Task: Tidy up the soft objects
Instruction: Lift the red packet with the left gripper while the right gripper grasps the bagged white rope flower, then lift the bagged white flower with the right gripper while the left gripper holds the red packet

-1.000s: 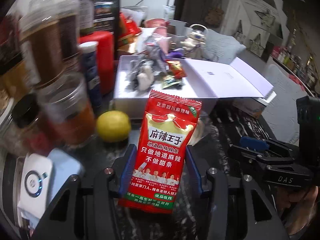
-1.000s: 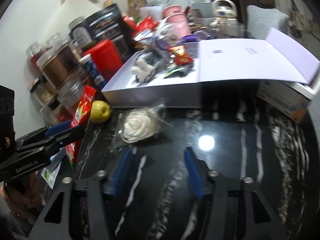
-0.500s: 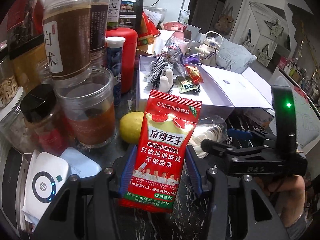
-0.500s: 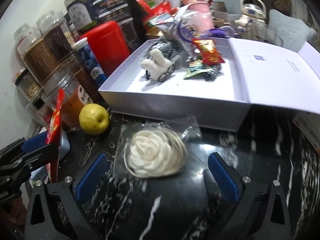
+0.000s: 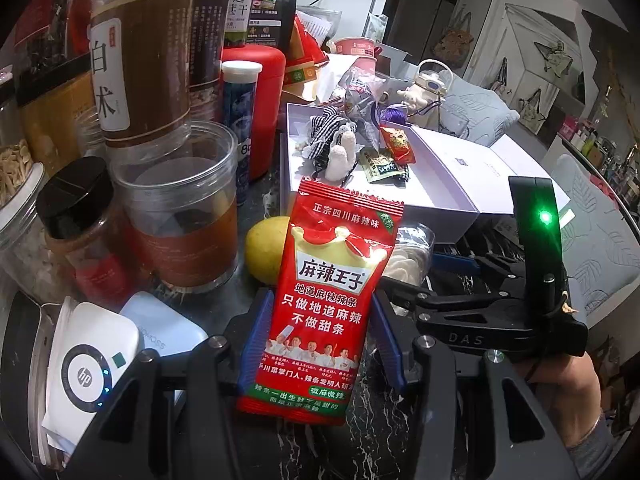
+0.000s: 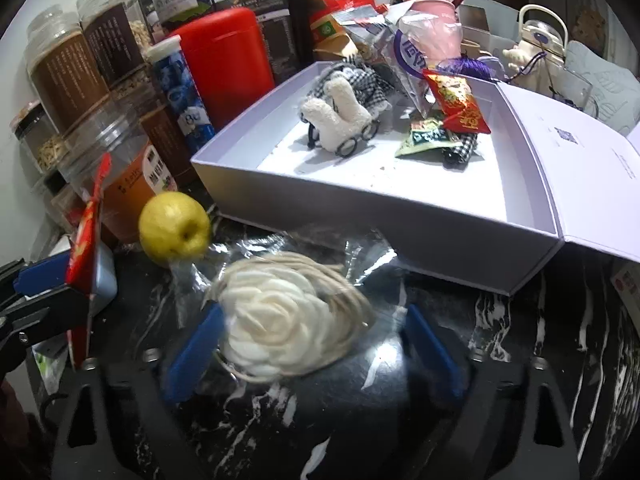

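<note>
My left gripper (image 5: 320, 332) is shut on a red snack packet (image 5: 332, 280), held upright above the dark marble table; the right wrist view shows that packet (image 6: 86, 232) edge-on at the far left. A white fabric flower in a clear bag (image 6: 288, 320) lies on the table between the jaws of my right gripper (image 6: 312, 344). Those jaws are closing: the left pad is at the flower's edge and the right pad stands apart from it. An open white box (image 6: 360, 208) behind holds a plush toy (image 6: 340, 116) and small snack packets (image 6: 456, 100).
A yellow fruit (image 6: 174, 226) lies left of the flower. Tall jars (image 5: 180, 208), a red canister (image 6: 224, 60) and a blue tube crowd the left. A white round-marked device (image 5: 88, 368) lies near the left gripper. The box lid (image 6: 580, 184) spreads out to the right.
My right gripper moved forward and down until the bagged flower came between its jaws, which widened and then narrowed. The left gripper shifted slightly toward the jars, still holding the packet.
</note>
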